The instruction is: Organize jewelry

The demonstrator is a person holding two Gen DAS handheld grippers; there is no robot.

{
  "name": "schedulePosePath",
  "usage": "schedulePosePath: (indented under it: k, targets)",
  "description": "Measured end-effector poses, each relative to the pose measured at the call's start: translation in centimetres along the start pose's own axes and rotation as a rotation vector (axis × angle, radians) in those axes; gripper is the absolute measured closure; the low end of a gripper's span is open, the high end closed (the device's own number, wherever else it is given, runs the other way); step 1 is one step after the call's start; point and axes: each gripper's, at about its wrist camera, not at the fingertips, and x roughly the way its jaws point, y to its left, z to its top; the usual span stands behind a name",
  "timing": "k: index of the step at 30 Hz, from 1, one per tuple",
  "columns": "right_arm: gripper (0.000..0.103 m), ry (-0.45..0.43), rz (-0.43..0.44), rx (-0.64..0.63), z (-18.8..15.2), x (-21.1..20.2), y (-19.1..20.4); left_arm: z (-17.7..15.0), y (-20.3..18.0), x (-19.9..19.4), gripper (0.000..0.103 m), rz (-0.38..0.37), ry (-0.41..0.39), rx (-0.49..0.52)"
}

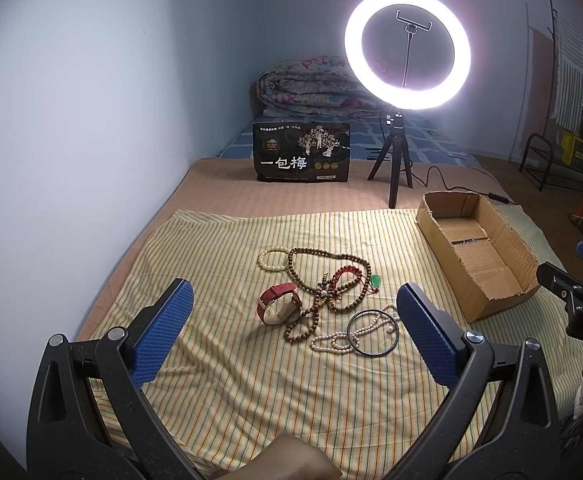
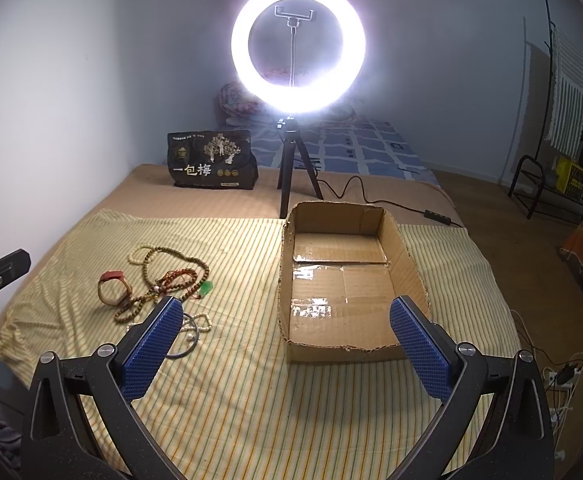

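The tangled heap of bead strings, red-strapped watch and pearls (image 1: pixel 323 300) lies left of the empty brown cardboard box (image 2: pixel 343 280), presumably its destination, while both the left gripper (image 1: pixel 295 320) and right gripper (image 2: pixel 287 332) hover with fingers wide, holding nothing.

Bed (image 1: pixel 219 184) under a tan sheet, partly covered by a striped cloth (image 1: pixel 219 380). On the cloth: tangled jewelry (image 1: pixel 327 292) and, to its right, an open cardboard box (image 2: pixel 343 280). Farther back on the sheet: black bag (image 1: pixel 301 152), ring light tripod (image 1: pixel 395 160), folded quilt (image 1: pixel 303 88).
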Motion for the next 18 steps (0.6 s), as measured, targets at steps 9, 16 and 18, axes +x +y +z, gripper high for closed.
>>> schedulePosePath:
  k: [9,16,18]
  targets:
    - [0.0,0.002,0.002,0.0,-0.11,0.06,0.14,-0.03,-0.01,-0.01,0.0,-0.001,0.0,0.0]
    - [0.0,0.007,0.012,0.0,-0.27,0.1,0.34,0.19,-0.05,-0.05,0.0,0.002,0.004,0.0]
    - [0.0,0.008,0.012,-0.001,-0.23,0.11,0.4,0.24,0.02,-0.12,0.0,0.003,0.006,-0.001]
